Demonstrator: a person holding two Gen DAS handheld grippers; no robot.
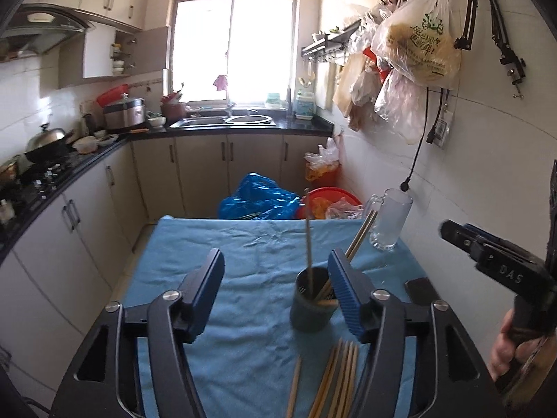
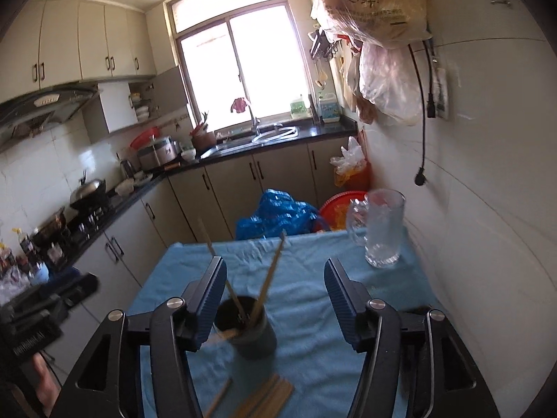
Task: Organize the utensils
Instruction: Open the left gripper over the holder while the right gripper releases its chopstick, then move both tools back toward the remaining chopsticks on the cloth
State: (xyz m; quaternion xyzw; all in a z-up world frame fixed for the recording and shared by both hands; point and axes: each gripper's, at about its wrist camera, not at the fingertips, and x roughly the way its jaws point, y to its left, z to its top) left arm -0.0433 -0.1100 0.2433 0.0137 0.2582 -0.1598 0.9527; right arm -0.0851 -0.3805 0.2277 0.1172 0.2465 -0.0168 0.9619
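Observation:
A dark round utensil cup point(image 1: 311, 308) stands on the blue cloth and holds a few chopsticks point(image 1: 308, 244) that stick up. It also shows in the right wrist view point(image 2: 252, 332). More wooden chopsticks point(image 1: 339, 379) lie flat on the cloth in front of the cup, also seen in the right wrist view point(image 2: 264, 399). My left gripper point(image 1: 276, 275) is open and empty, with the cup just inside its right finger. My right gripper point(image 2: 275, 284) is open and empty above the cup, which sits by its left finger.
A clear glass mug point(image 1: 390, 219) stands at the far right of the blue-clothed table point(image 1: 243, 244), next to the tiled wall. A dark phone point(image 1: 419, 289) lies at the right edge. Beyond the table are a blue bag point(image 1: 259, 200), a red basin point(image 1: 330, 202) and kitchen counters.

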